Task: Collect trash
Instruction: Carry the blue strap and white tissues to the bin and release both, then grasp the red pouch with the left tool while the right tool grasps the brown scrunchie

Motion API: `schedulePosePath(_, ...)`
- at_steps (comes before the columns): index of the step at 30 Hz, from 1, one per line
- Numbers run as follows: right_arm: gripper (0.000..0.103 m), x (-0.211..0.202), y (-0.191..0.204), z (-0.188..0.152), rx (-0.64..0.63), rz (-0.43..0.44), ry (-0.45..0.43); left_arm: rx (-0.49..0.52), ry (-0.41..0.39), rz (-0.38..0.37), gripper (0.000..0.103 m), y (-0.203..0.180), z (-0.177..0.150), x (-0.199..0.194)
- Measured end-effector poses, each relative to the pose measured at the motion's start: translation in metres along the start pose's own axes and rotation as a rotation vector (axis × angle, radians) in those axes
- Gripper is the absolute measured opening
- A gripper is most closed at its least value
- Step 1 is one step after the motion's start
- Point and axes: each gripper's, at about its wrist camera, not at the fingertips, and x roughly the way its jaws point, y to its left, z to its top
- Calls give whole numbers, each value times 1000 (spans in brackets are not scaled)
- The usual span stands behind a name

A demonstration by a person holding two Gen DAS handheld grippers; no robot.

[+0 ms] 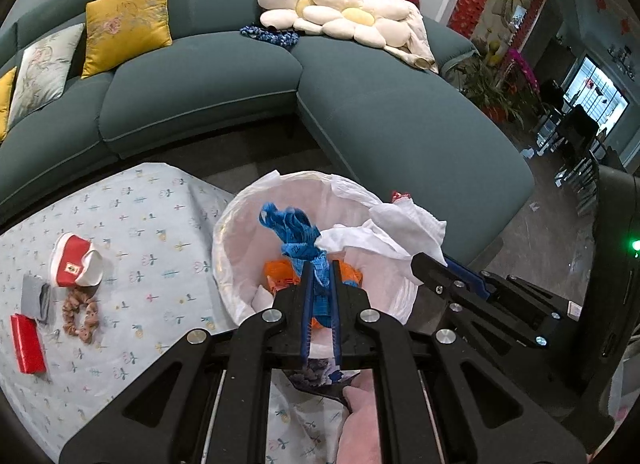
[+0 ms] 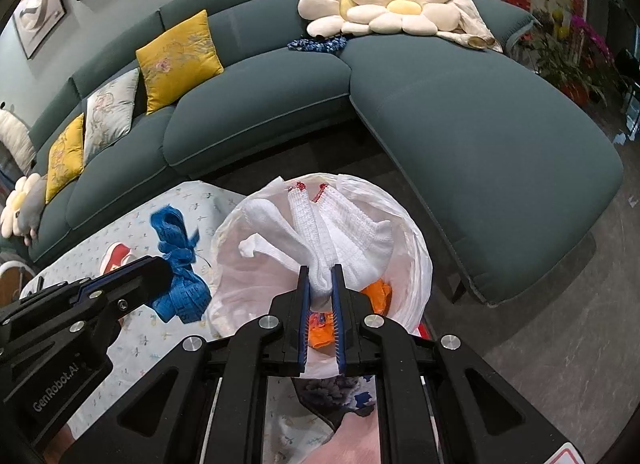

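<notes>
A bin lined with a white bag [image 1: 240, 224] [image 2: 416, 248] stands beside the table, with orange trash [image 1: 276, 270] [image 2: 378, 292] at its bottom. My left gripper [image 1: 320, 264] is shut on a crumpled blue strip [image 1: 292, 224] and holds it over the bin's mouth. My right gripper [image 2: 320, 270] is shut on a white knitted cloth with red trim [image 2: 340, 232], also above the bin. In the left wrist view the right gripper [image 1: 430, 264] and its white cloth [image 1: 400, 228] come in from the right. The right wrist view shows the left gripper [image 2: 160, 268] with the blue strip [image 2: 180, 288] over the table edge.
The table with a pale flowered cloth [image 1: 152, 224] bears a red-and-white pouch [image 1: 76, 260], a brown scrunchie [image 1: 82, 316], a grey item [image 1: 34, 296] and a red box [image 1: 28, 342]. A teal sofa [image 1: 200, 76] with cushions curves behind. A dark machine [image 1: 616, 264] stands at right.
</notes>
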Motion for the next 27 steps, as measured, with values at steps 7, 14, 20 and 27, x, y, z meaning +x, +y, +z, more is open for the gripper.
schedulePosePath(7, 17, 11, 0, 4, 10, -16, 5, -48, 2, 14, 27, 9, 6, 9)
schedulePosePath(14, 32, 12, 6, 5, 12, -23, 2, -107, -22, 52, 45, 30, 4, -1)
schedulePosePath(20, 41, 7, 21, 3, -2, -24, -7, -129, -36, 94, 49, 50, -6, -14)
schedulePosePath(27, 47, -1, 51, -5, -58, -12, -9, -186, -38, 149, 52, 87, -24, -32)
